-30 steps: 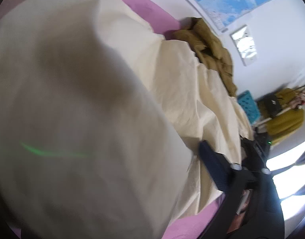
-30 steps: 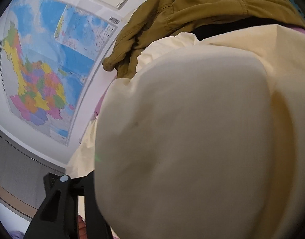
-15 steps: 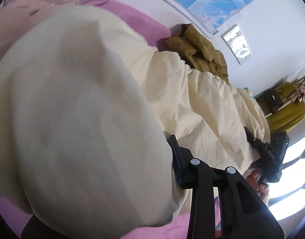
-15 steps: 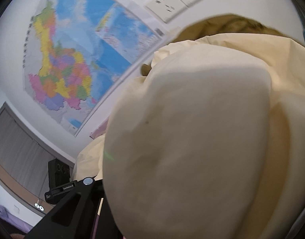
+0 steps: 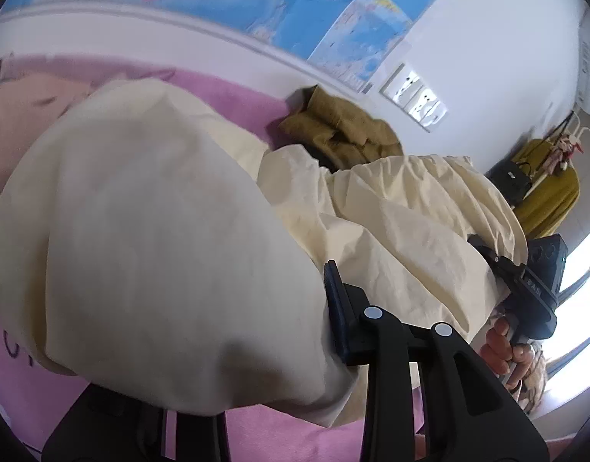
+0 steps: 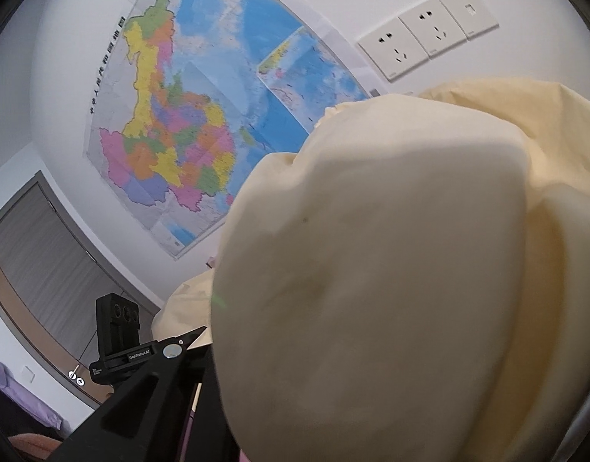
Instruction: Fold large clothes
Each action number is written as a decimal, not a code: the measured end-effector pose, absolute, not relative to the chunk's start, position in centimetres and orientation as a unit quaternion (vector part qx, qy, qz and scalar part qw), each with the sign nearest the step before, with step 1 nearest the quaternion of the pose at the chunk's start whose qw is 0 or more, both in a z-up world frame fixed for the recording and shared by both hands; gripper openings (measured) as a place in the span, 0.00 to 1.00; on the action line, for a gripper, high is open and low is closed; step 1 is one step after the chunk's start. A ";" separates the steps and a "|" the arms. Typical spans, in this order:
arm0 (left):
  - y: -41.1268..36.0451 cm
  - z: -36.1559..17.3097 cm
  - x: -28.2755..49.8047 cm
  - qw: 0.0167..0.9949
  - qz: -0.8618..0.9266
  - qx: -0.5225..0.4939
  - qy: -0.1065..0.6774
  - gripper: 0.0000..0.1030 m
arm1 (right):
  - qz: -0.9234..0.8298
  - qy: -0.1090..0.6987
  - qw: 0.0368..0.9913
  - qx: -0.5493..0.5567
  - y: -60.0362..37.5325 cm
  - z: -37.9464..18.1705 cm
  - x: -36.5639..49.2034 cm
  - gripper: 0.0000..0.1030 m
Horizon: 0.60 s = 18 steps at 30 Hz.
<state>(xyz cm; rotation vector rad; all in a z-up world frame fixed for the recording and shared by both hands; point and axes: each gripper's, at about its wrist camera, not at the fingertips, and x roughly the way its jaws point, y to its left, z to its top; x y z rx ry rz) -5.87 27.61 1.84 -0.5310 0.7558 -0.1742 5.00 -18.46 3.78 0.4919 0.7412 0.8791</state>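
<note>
Mid-fold: both the left gripper [image 5: 256, 365] and right gripper [image 6: 295, 385] are clamped on the cream garment [image 5: 391, 231], lifted over the bed [image 5: 225, 92]. Next I'd lay the edge across evenly.

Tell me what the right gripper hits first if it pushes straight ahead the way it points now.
Most likely the cream garment itself: it billows right over the right gripper, filling the path ahead. Beyond it stands the wall with the map, though depth is unclear.
</note>
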 end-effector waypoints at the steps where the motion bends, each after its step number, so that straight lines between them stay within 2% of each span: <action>1: 27.6 2.1 -5.9 0.893 -0.083 -0.255 0.361 0.29 | 0.413 0.345 0.811 0.230 -18.2 4.0 5.0 0.13; 18: 29.7 6.5 -7.4 0.921 -0.069 -0.224 0.310 0.27 | 0.457 0.303 0.809 0.211 -15.5 8.3 5.6 0.12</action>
